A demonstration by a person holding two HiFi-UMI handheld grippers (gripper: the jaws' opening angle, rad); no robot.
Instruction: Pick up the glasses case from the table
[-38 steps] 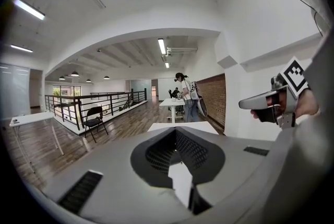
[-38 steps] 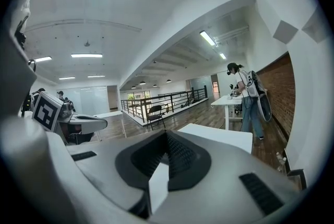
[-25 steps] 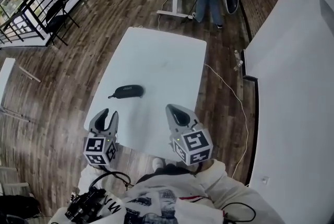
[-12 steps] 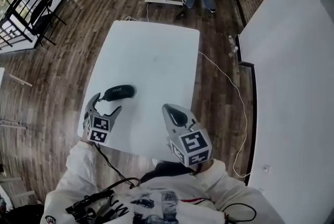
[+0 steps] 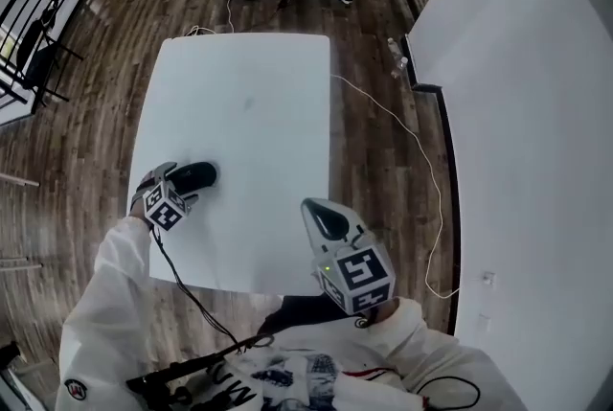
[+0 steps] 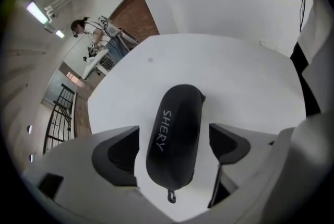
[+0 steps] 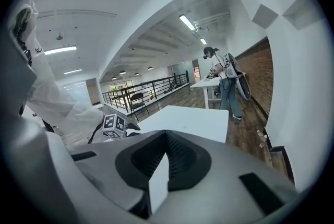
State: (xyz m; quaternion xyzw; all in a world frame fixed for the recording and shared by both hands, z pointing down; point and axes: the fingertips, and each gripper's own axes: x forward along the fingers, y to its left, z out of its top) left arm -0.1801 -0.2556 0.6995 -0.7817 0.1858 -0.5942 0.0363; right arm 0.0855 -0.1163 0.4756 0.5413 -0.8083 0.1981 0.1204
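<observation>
The right hand-held gripper (image 7: 166, 157) hangs shut and empty by the tabletop's (image 5: 249, 93) near edge. Further out, the left hand-held gripper (image 6: 175, 147) straddles the glasses case (image 6: 177, 113) wide open — pads touching neither side — so close squarely across its middle.

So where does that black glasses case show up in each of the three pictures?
Head view: the glasses case lies near the left edge of the white table, at the tip of the left gripper.
Left gripper view: centre of the picture, lengthwise between the open jaws.
Right gripper view: cannot be made out; the left gripper's marker cube stands about where it would be.
Shared landmark: the white table, in all three views.
</observation>
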